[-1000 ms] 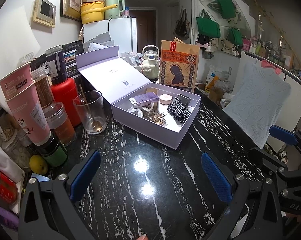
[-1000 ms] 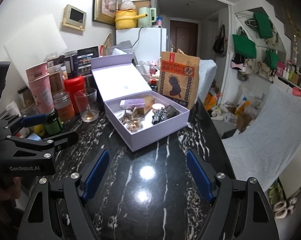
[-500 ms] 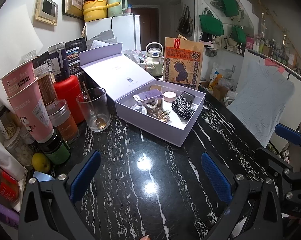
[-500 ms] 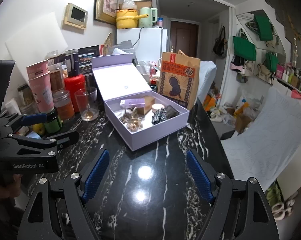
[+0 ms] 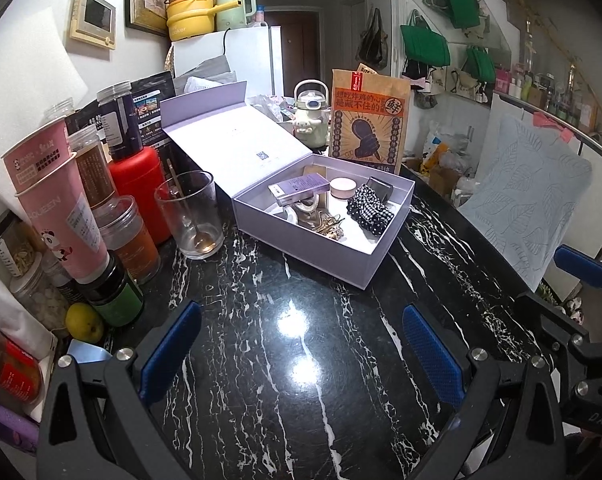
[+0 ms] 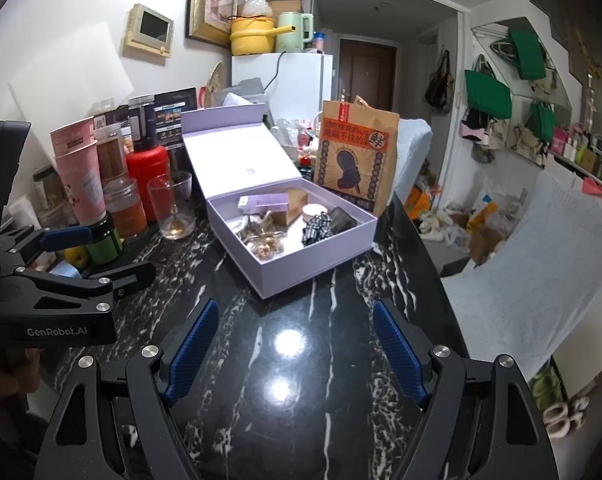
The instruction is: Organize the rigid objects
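Left gripper (image 5: 301,344): jaws stand wide apart, nothing between them, only bare black marble tabletop (image 5: 261,360).
Right gripper (image 6: 293,352): jaws likewise spread and empty, over the near part of the tabletop.
Lavender box (image 5: 365,256): sits mid-tabletop, lid folded back, open.
Contents: purple carton (image 5: 299,187), round pink tin (image 5: 342,188), checked scrunchie (image 5: 371,210), metal trinkets (image 5: 325,224) all lie inside.
Progress: judging by this, the packing looks finished; closing the lid probably remains.
Left edge: drinking glass (image 5: 189,216) and jars, untouched.

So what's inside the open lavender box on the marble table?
The lavender box holds a purple carton, a round pink tin, a checked scrunchie, a dark case and gold trinkets. Whatever lies beneath them is hidden.
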Motion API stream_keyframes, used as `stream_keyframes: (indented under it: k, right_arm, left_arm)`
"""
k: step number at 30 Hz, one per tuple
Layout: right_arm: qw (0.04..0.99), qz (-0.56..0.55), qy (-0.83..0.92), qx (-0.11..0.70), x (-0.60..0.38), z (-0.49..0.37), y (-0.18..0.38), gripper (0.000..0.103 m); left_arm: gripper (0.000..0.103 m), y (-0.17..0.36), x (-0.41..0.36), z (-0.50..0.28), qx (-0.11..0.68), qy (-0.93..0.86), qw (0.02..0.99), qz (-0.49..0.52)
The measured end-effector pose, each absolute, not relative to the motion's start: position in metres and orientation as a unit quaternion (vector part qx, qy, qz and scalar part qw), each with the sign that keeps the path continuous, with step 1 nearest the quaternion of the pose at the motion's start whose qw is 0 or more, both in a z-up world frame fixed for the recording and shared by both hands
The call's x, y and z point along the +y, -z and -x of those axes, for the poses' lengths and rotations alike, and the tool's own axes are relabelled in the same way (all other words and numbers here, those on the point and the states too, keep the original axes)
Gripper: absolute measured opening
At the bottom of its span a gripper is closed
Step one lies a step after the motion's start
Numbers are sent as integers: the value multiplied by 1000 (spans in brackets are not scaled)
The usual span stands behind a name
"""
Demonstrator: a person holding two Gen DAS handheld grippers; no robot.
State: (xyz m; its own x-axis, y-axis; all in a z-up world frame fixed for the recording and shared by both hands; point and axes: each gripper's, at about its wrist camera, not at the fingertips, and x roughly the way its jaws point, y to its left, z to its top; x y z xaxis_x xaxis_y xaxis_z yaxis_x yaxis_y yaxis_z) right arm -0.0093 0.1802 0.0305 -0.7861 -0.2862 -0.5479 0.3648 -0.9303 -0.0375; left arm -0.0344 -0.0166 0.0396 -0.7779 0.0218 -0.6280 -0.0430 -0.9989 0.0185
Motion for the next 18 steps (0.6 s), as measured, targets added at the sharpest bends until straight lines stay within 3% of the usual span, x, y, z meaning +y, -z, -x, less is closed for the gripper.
stream_keyframes:
  k: [18]
  right_arm:
    - [168,-283,941,77,180,13,-27,80]
  left_arm:
    - [103,-33,-15,39,24,-939,11,343]
